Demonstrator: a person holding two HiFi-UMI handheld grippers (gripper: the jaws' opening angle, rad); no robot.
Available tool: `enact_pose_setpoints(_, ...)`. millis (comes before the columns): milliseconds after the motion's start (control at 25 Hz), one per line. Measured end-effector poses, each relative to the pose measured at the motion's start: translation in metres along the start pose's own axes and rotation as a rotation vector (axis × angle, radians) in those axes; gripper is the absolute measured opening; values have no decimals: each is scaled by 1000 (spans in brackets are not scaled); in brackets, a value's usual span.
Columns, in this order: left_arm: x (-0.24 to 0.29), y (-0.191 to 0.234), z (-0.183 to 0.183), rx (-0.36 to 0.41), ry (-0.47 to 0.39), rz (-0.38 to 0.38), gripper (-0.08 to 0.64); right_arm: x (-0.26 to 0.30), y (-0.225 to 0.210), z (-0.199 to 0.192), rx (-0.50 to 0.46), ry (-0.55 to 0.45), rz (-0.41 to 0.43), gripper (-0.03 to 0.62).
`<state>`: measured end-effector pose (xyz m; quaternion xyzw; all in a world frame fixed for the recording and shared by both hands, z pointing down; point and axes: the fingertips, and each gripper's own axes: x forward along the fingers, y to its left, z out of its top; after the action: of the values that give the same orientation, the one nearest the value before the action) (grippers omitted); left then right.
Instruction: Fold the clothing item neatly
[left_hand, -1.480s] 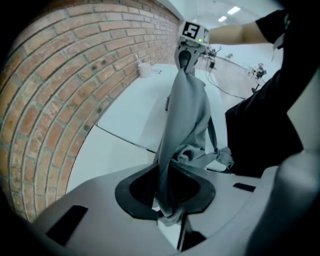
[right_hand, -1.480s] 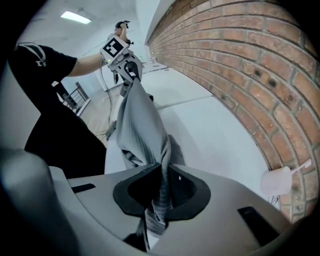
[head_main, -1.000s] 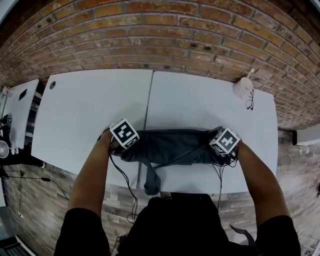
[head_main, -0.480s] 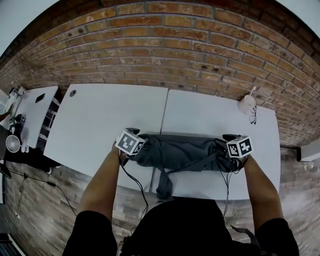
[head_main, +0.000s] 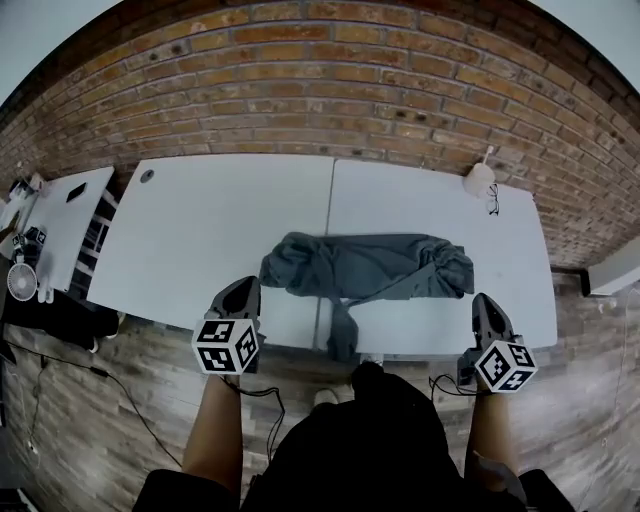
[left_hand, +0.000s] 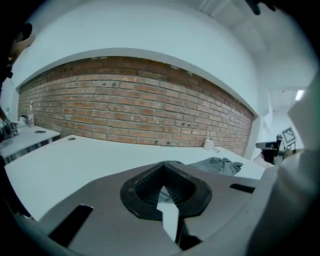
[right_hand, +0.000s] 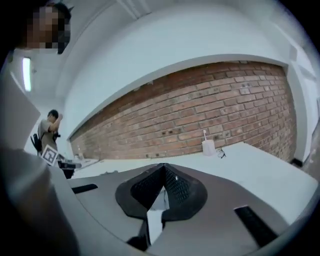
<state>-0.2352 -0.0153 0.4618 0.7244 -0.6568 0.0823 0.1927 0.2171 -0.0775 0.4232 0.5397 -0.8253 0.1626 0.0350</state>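
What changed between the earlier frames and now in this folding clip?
The left hand-held gripper and right hand-held gripper let go of the grey garment and drew back off the table toward the person. Their jaws have just been closing and are shut, with nothing between them. The garment stays bunched across the table seam, with a strip over the near edge. The cup is unmoved.

Soft, even indoor light, no hard shadows. Head view has strong fisheye: brick wall (head_main: 340, 90) bows into an arch and the corners bend. White bench (head_main: 200, 230) is bright but not blown out; dark garment (head_main: 365, 265) keeps its fold detail. Both gripper views have a cool bluish cast, heavy barrel distortion and dark vignetted edges. Left gripper (left_hand: 165, 172) and right gripper (right_hand: 161, 175) look soft up close. Strip light (right_hand: 26, 74) glows at left.
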Motion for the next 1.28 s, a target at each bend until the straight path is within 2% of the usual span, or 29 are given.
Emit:
enact_pose_setpoints(80, -8, -10, -23, -10, 24, -45, -3, -17, 9, -15, -59, 43, -14, -2)
enact_pose_setpoints(240, -28, -32, -49, 12, 64, -70, -3, -51, 20, -20, -84, 49, -21, -2)
enact_pose_setpoints(360, -44, -52, -56, 48, 70, -82, -3, -67, 25, -21, -64, 29, 19, -2)
enact_pose_setpoints(480, -63, -73, -58, 36, 55, -88, -3, -84, 26, -22, -59, 24, 59, -2)
enact_pose_setpoints(600, -83, -102, -64, 21, 46, -91, -3, -109, 37, -30, -146, 53, 147, -2)
enact_pose_setpoints(720, -103, -137, -76, 41, 46, -78, -3, -150, 40, -43, -219, 71, 215, -2)
enact_pose_setpoints(840, -134, -179, -91, 42, 39, -58, -3, -206, 26, -59, -175, 70, 247, -2)
enact_pose_setpoints(1000, -180, -252, -115, -24, 44, -86, -3, -276, 4, -79, -51, 92, 340, -2)
enact_pose_setpoints(1120, -219, -291, -140, 5, 72, -59, -3, -316, -7, -93, 4, 87, 371, -2)
enact_pose_setpoints(1280, -264, -308, -166, 59, 124, -14, -3, -354, -20, -108, 53, 81, 352, -2)
